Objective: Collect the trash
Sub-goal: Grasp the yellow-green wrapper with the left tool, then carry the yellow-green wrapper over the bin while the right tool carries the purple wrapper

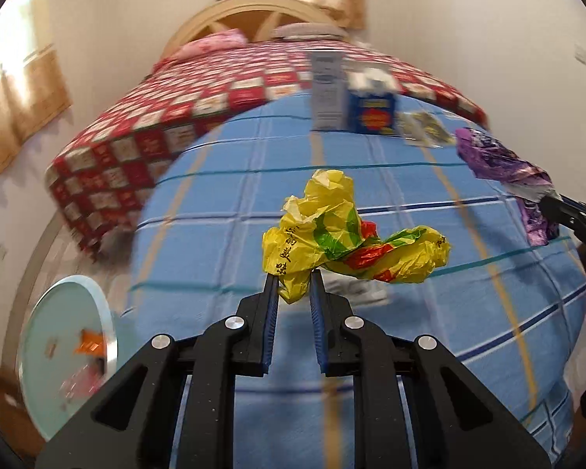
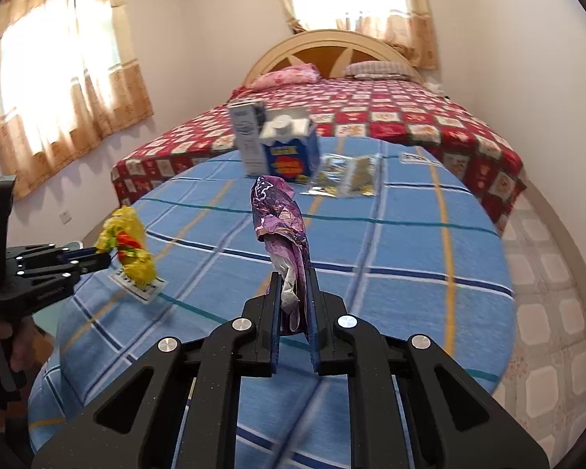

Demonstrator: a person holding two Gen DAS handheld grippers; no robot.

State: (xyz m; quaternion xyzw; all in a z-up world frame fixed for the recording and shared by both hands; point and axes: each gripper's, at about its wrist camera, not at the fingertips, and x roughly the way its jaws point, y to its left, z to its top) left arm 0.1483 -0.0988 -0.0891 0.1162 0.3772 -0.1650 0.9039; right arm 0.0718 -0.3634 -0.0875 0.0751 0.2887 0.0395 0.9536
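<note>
Setting: a bedroom, with a round table under a blue checked tablecloth point(image 2: 371, 242) in front of a bed with a red patchwork cover point(image 2: 390, 113).

Left gripper point(image 1: 293, 279): its two black fingers, lined with blue pads, are closed narrowly on the lower end of a crumpled yellow plastic bag point(image 1: 332, 230). The bag has red and green print and is lifted above the cloth.

Same gripper from the right camera: it shows at the left edge point(image 2: 97, 254), with the yellow bag point(image 2: 131, 250) bunched at its tips. A small white paper slip point(image 2: 138, 287) lies flat on the cloth just under the bag.

Right gripper point(image 2: 295, 293): its fingers are drawn close, pinching a crumpled purple foil wrapper point(image 2: 281, 226) that stands upright out of the tips, silver inside showing at its base.

Same gripper from the left camera: it enters at the right edge point(image 1: 547, 201), holding the purple wrapper point(image 1: 504, 164) above the table.

Far side of the table: a tall white carton point(image 2: 248, 138) stands touching a blue carton with a white cap point(image 2: 291, 148). Flat clear packets point(image 2: 343, 176) lie just to their right.

Bin: a pale blue round bin point(image 1: 68, 355) sits beside the table at the lower left of the left camera view, with scraps of orange and pink litter inside.
</note>
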